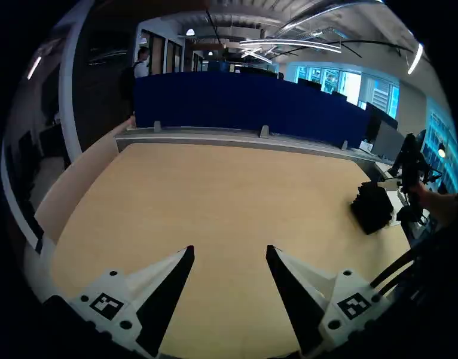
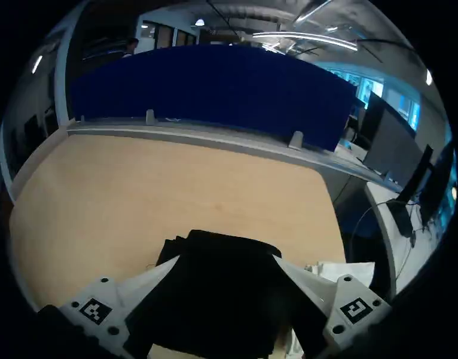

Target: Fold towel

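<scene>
**Pale wooden counter [image 1: 217, 197], black folded cloth towel [image 2: 223, 293] at its right end**

A blue fabric partition [image 1: 247, 102] backs it. The left tool [image 1: 229, 247] hangs above bare wood, fingers apart. The towel lies between the right tool's [image 2: 227, 258] fingers; whether they press it, I cannot tell.

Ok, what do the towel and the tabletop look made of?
Towel: black matte cloth, apparently; it lies in soft stacked layers. Tabletop: pale wood-look, smooth with faint sheen, likely laminate, though veneer is possible.
</scene>
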`<action>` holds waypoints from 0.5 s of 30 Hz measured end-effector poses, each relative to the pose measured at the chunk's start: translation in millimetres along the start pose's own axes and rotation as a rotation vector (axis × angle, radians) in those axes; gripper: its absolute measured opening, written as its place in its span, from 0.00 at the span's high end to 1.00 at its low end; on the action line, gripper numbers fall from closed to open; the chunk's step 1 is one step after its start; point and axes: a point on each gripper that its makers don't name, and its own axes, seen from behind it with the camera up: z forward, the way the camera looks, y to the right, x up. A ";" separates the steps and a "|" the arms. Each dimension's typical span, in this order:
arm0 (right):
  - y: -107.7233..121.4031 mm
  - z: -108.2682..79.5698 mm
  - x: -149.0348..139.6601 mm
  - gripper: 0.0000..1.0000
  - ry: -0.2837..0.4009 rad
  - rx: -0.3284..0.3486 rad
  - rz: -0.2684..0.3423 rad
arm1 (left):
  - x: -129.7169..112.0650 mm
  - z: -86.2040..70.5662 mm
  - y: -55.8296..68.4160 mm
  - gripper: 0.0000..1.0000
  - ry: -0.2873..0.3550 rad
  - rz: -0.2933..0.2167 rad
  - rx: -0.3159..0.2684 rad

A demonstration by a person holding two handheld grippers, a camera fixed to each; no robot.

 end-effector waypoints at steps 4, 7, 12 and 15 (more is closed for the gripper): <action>-6.0 -19.0 -3.3 0.00 0.019 -0.012 0.000 | 3.9 0.3 1.5 0.11 0.011 -0.001 -0.014; -11.5 -31.4 -7.9 0.00 0.035 -0.020 0.009 | 7.1 -0.1 2.5 0.11 0.017 0.005 -0.024; -21.9 -50.5 -15.8 0.00 0.062 -0.030 0.047 | 12.1 -2.4 3.5 0.11 0.027 0.016 -0.039; -27.0 -61.4 -19.1 0.00 0.085 -0.039 0.068 | 14.6 -4.4 3.4 0.11 0.034 0.021 -0.046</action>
